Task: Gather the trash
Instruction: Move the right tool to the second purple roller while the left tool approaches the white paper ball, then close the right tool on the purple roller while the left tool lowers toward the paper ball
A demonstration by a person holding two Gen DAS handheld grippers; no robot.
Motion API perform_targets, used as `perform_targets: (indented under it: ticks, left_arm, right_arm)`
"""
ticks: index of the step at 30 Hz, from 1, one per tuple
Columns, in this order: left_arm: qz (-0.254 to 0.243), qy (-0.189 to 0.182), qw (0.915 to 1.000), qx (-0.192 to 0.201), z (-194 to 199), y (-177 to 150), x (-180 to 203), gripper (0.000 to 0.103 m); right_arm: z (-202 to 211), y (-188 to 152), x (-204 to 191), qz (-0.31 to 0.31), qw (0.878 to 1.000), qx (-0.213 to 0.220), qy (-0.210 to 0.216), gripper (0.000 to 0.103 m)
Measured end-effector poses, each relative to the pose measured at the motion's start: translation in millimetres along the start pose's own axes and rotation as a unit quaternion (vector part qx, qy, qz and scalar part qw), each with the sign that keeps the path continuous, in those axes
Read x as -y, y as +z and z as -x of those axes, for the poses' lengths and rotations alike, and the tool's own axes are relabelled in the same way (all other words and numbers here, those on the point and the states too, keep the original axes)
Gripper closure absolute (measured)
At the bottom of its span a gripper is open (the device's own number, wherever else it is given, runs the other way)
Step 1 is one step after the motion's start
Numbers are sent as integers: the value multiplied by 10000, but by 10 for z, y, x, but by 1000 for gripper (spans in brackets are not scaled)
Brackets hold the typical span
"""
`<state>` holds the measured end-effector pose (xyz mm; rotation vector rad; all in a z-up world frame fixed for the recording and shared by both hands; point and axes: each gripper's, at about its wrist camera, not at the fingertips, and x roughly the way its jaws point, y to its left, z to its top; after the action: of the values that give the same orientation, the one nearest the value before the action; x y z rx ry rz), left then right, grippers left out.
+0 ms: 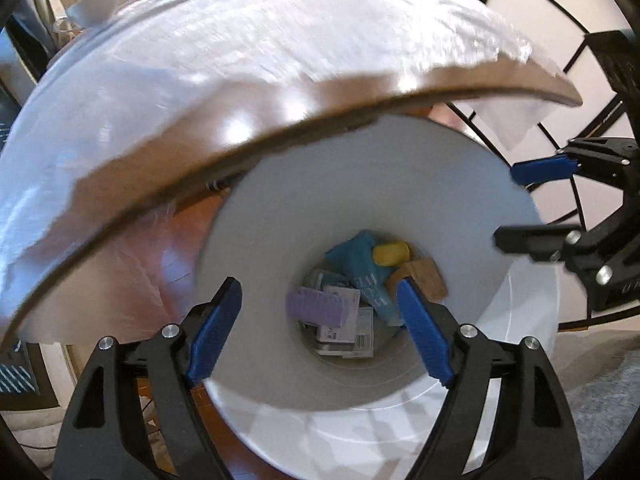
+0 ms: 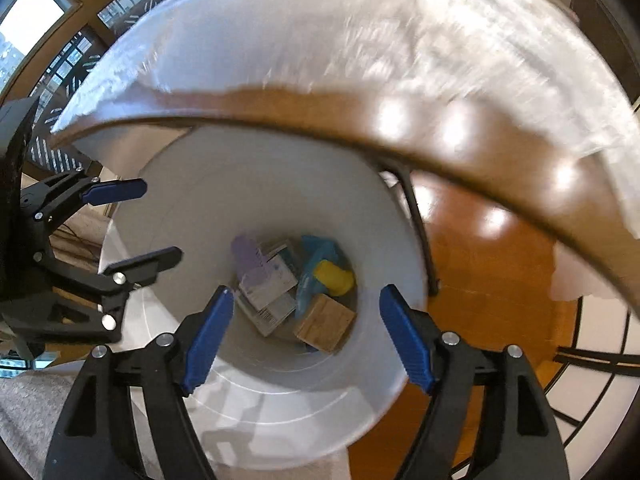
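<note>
A white round bin (image 1: 260,216) (image 2: 168,184) stands on the floor beside the table. At its bottom lie a purple ridged piece (image 1: 316,308) (image 2: 246,256), white printed cartons (image 1: 348,332) (image 2: 268,292), a teal wrapper (image 1: 360,264) (image 2: 316,256), a yellow piece (image 1: 390,254) (image 2: 334,278) and a small brown box (image 1: 422,278) (image 2: 326,322). My left gripper (image 1: 320,328) (image 2: 136,224) is open and empty above the bin mouth. My right gripper (image 2: 306,334) (image 1: 508,204) is open and empty over the bin's other side.
A wooden table edge (image 1: 280,120) (image 2: 400,128) with a white plastic cover (image 1: 240,40) (image 2: 320,32) overhangs the bin. Brown wooden floor (image 2: 500,272) lies beside it, grey carpet (image 1: 600,392) nearer me. Black metal frames with white panels (image 1: 560,0) stand behind.
</note>
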<state>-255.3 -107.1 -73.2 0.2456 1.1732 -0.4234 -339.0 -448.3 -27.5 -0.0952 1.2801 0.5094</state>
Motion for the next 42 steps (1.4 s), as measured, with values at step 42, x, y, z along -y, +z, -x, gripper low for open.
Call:
perform_targets:
  ticks: [42]
  left_arm:
    - [562,1104,9766,1758,-88,2451,-746,4]
  right_arm:
    - [-471,4049,52,977,9952,23,-3,22]
